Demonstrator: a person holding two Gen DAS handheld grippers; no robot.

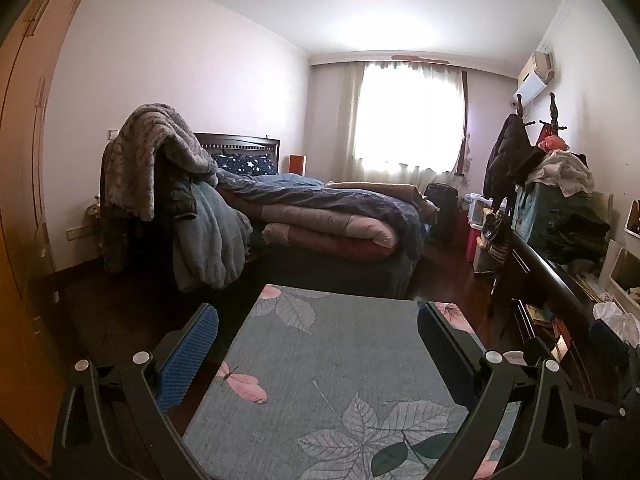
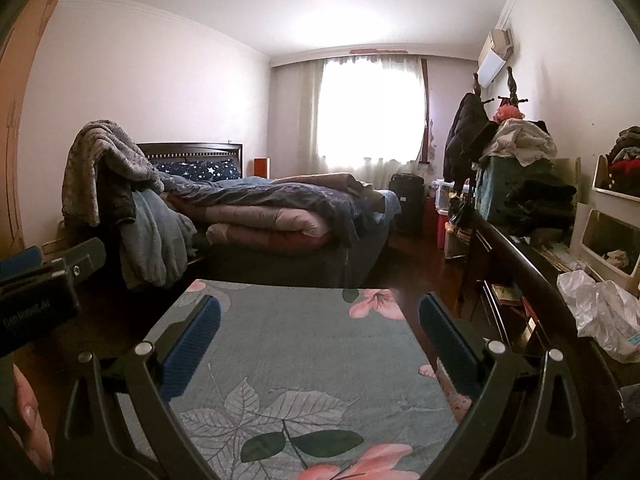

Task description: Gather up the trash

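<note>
My left gripper [image 1: 318, 320] is open and empty, held above a table covered by a grey-blue floral cloth [image 1: 328, 360]. My right gripper [image 2: 320, 312] is open and empty above the same cloth [image 2: 304, 352]. The left gripper's body shows at the left edge of the right wrist view [image 2: 44, 288]. A crumpled clear plastic bag [image 2: 600, 312] lies on the dark sideboard to the right; it also shows in the left wrist view [image 1: 616, 318]. No trash is on the cloth.
A bed [image 1: 320, 216] piled with quilts stands beyond the table. A chair draped with blankets [image 1: 160, 184] is at its left. A dark sideboard [image 2: 520, 256] with clothes and white boxes [image 2: 612, 240] runs along the right wall. A wardrobe [image 1: 24, 160] is at left.
</note>
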